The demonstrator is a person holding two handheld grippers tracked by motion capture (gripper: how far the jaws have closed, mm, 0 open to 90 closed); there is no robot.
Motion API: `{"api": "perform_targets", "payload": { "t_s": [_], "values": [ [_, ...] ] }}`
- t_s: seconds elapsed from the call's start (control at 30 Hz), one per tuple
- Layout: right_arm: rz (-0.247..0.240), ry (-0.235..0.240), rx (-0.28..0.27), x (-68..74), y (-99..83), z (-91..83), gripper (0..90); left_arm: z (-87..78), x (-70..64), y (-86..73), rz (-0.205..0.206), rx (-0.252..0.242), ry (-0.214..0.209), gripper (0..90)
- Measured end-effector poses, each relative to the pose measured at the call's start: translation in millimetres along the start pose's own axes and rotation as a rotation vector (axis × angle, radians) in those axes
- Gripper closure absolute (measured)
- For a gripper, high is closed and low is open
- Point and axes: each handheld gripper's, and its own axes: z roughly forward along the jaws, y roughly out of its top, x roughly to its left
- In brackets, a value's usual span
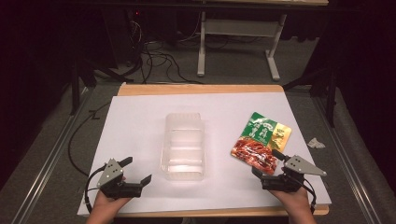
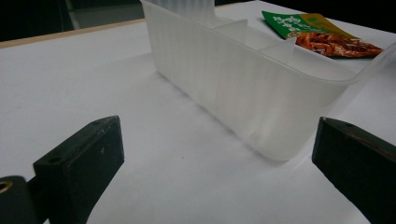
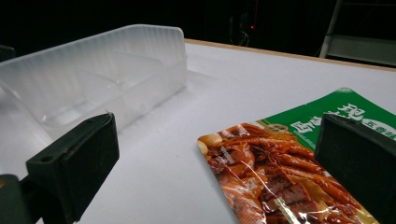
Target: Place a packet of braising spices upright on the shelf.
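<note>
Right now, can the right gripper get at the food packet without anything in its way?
Probably yes. The right gripper is open, right at the near edge of the food packet, its fingers spread on either side. The clear container sits off to the side, apart from it.

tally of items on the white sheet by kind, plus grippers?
Clear plastic container: 1
Food packet: 1
Grippers: 2, left gripper and right gripper, both open
Total: 4

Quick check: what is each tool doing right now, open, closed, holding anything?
Left tool: open, holding nothing, beside the clear tray.
Right tool: open, holding nothing, at the snack packet.
</note>
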Motion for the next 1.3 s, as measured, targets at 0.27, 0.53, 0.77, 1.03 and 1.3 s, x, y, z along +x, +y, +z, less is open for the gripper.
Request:
{"api": "perform_targets", "payload": {
  "t_s": [0.27, 0.53, 0.77, 1.03, 1.3],
  "values": [
    [0.013, -0.037, -0.006, -7.1, -2.4, -3.3, 0.4, 1.9, -1.5, 0.6, 0.001, 0.011, 0.009, 2.8],
    [0.014, -0.041, -0.013, -12.1, -1.2, -5.6, 0.3, 3.5, 0.6, -0.9, -0.004, 0.02, 0.019, 2.8],
    [0.028, -0.056, -0.011, -16.0, -0.1, -8.7, 0.2, 3.1, -0.2, -0.5, -0.002, 0.017, 0.016, 2.8],
    [0.068, -0.09, 0.0, -26.9, -1.6, -11.7, 0.2, 3.3, 0.2, -0.6, 0.001, 0.018, 0.012, 2.8],
    [0.102, -0.119, 0.02, -41.5, -5.7, -12.9, 3.1, 4.6, -0.4, -1.2, 0.005, 0.025, 0.007, 2.8]
  ]
}}
